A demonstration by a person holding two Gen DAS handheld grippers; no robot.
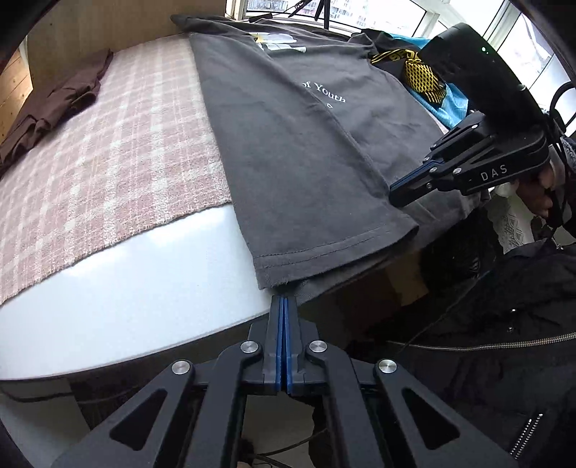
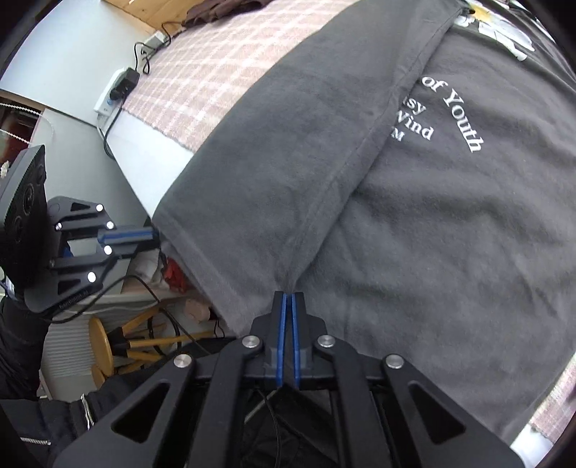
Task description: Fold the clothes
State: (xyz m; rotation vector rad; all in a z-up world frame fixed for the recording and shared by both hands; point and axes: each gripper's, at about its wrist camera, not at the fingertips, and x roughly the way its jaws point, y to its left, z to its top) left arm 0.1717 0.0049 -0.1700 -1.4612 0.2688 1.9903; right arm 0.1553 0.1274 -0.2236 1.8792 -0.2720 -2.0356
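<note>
A dark grey T-shirt [image 1: 309, 144] lies on a table [image 1: 144, 288] covered with a pink plaid cloth [image 1: 108, 151]. The long axis of the T-shirt runs from the near table edge, where the hem hangs over, toward the window at the far side. The left portion of the T-shirt is folded over the body, forming a long diagonal edge that partly covers the white lettering [image 2: 453, 111]. A white flower print [image 2: 500, 32] sits near the far end.

The left gripper [image 1: 284, 297] is closed on the hem corner of the T-shirt at the table edge; its blue pads [image 1: 279, 338] meet with fabric pinched at the tips. The right gripper [image 2: 288, 293] is clamped on the folded edge of the T-shirt, farther along the hem; cloth bunches into its tips.

In the left wrist view, the right gripper enters from the right, its tips resting on the T-shirt.

A brown garment [image 1: 54, 108] lies crumpled at the far left of the cloth, well apart from the T-shirt. A yellow-and-black garment [image 1: 421, 72] lies beyond the right side of the T-shirt. A wooden stool [image 2: 108, 345] stands below the table.
</note>
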